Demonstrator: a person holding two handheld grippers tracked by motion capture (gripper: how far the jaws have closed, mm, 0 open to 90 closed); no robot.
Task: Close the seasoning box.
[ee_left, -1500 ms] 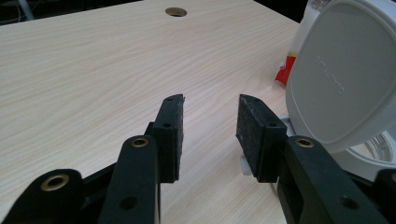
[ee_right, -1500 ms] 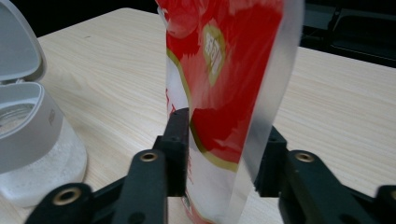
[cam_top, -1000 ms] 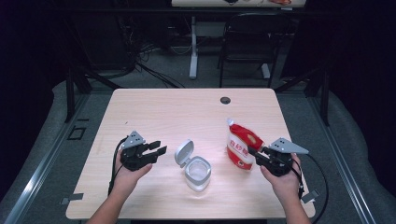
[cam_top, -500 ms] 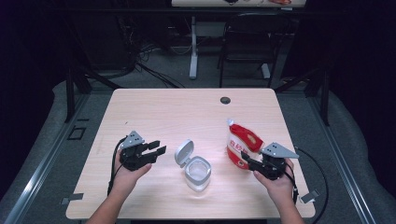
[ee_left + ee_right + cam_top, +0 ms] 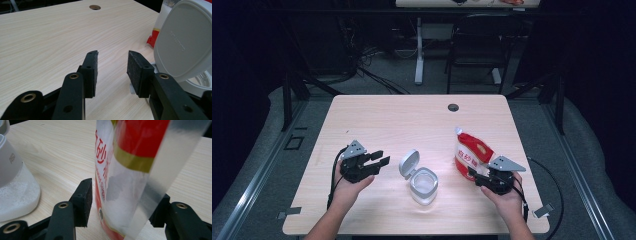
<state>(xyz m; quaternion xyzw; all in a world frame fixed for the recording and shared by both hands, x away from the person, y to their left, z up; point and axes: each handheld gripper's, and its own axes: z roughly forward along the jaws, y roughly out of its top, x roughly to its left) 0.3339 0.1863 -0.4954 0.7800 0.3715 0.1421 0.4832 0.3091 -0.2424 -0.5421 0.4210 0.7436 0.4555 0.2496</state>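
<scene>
High view: one red-white pouch (image 5: pixel 472 154) stands right of centre on bench (image 5: pixel 412 120), right gripper (image 5: pixel 479 174) at its base; one open-lidded container (image 5: pixel 422 184) at centre; left gripper (image 5: pixel 379 159) at left, fingers apart, empty.

Left gripper view: container lid (image 5: pixel 183 40) at right edge, beside right finger.

Right gripper view: pouch (image 5: pixel 127 170) between fingers (image 5: pixel 83 195); fingers just opened, apart, gap visible at left pad.
</scene>
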